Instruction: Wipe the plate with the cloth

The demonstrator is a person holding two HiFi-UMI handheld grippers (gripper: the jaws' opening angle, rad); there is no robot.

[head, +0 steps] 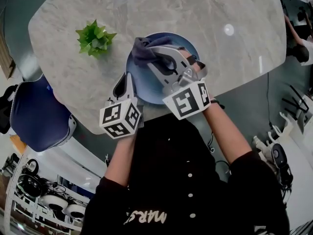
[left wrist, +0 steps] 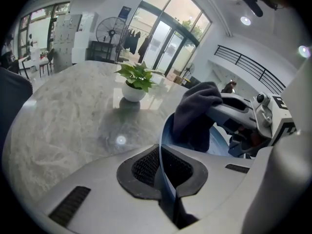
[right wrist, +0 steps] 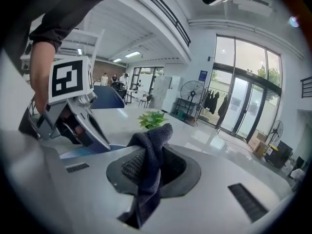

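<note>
cloth (right wrist: 151, 152) between right fingers (right wrist: 181, 172), over plate (head: 145, 88)

In front of you is a pale grey, marble-patterned tabletop (head: 220, 62) with rounded corners, its polished surface showing a few bright spots of light. A small leafy green plant in a white pot (head: 95, 37) stands toward your left. A round blue plate (head: 146, 84) sits close to the near edge, right of the plant and apart from it; you can't tell whether it rests flat.
</note>
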